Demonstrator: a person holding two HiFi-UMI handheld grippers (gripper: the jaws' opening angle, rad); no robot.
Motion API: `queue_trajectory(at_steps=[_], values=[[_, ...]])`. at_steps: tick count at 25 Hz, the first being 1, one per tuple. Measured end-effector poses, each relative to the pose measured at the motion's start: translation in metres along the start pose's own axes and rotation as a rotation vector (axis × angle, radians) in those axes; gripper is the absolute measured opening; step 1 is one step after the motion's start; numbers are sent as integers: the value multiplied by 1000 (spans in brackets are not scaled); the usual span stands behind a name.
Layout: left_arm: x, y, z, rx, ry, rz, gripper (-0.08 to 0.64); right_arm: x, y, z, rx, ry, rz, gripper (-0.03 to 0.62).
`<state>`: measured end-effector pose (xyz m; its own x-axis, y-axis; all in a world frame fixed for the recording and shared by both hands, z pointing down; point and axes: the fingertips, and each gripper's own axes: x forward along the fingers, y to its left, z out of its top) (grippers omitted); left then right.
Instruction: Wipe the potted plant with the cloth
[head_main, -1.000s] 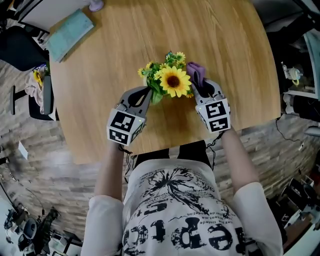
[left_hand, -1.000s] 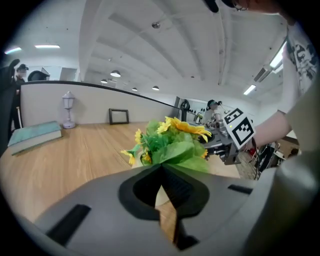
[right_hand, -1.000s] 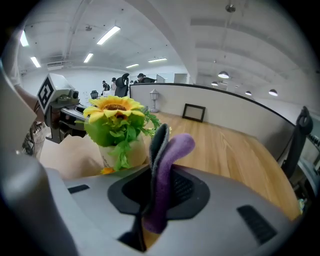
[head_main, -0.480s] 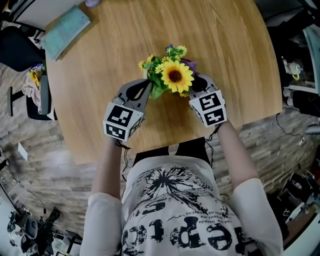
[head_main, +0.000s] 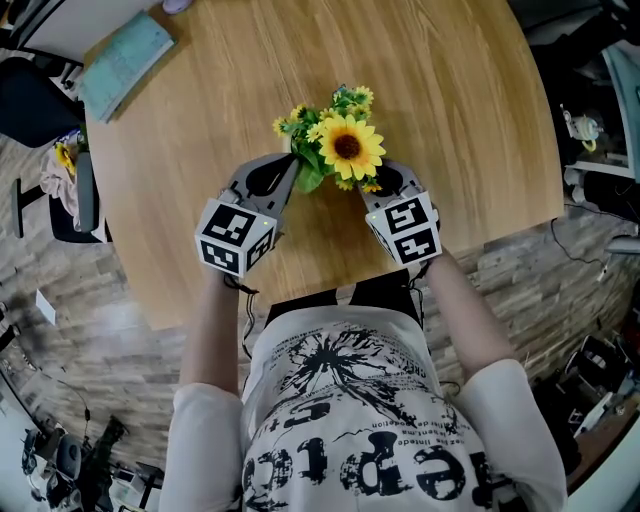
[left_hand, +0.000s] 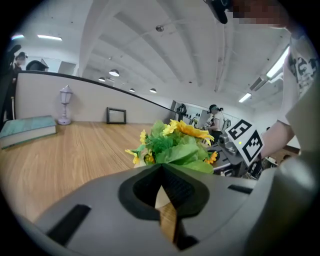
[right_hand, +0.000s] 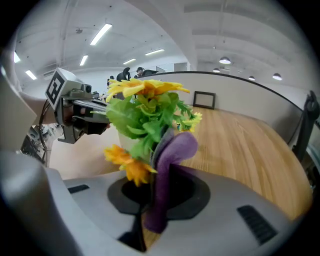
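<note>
The plant (head_main: 335, 150) stands near the front edge of the desk (head_main: 440, 90), just ahead of the person and between the two grippers; its sunflower (head_main: 347, 146) faces up.

The left gripper (head_main: 288, 178) has its jaws pressed together with nothing pinched; its tips sit close at the plant's left side, under the green leaves (whether they touch it, no view settles).

The right gripper (head_main: 378, 182) pinches the purple cloth (right_hand: 167, 175); the cloth stands up from between the jaws, and its folded top lies against the leaves on the plant's right side; a small orange bloom (right_hand: 127, 165) hangs just beside it, with the pale pot (right_hand: 125, 141) behind.

A teal book (head_main: 122, 62) lies at the desk's far left edge, well apart from the plant; in the left gripper view a small lamp (left_hand: 64, 104) and a dark frame (left_hand: 115, 115) stand at the desk's far side.
</note>
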<state>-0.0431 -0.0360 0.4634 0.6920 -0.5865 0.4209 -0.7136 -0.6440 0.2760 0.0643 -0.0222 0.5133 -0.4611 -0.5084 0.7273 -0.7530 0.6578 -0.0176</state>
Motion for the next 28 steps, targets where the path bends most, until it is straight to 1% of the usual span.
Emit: queue_trajectory(at_steps=[3, 4, 8, 9, 11, 16, 18, 21, 23, 25, 27, 28], values=[[0, 1, -1, -35, -9, -26, 3, -1, 7, -5, 10, 25, -1, 75], [0, 1, 0, -33, -13, -31, 3, -1, 8, -6, 14, 31, -1, 75], [-2, -2, 1, 62, -30, -12, 3, -5, 15, -7, 49, 46, 4, 75], [-3, -3, 1, 65, -39, -9, 3, -6, 17, -6, 55, 48, 6, 75], [-4, -3, 1, 41, -57, -15, 3, -7, 23, -7, 58, 57, 18, 75], [-3, -2, 2, 36, -71, -33, 3, -6, 40, -11, 42, 105, 73, 76], [-3, -2, 2, 35, -74, -36, 3, -6, 45, -11, 66, 119, 97, 76], [-4, -2, 1, 63, -73, -34, 3, -5, 57, -9, 108, 130, 157, 75], [-3, -3, 1, 84, -70, -34, 3, -4, 70, -8, 95, 136, 204, 75], [-3, -3, 2, 75, -68, -43, 3, -1, 84, -5, 67, 140, 240, 75], [-3, -2, 1, 60, -64, -56, 3, 2, 94, -1, 47, 138, 257, 75], [-3, -3, 1, 67, -58, -59, 3, 4, 97, 0, 40, 138, 261, 75]])
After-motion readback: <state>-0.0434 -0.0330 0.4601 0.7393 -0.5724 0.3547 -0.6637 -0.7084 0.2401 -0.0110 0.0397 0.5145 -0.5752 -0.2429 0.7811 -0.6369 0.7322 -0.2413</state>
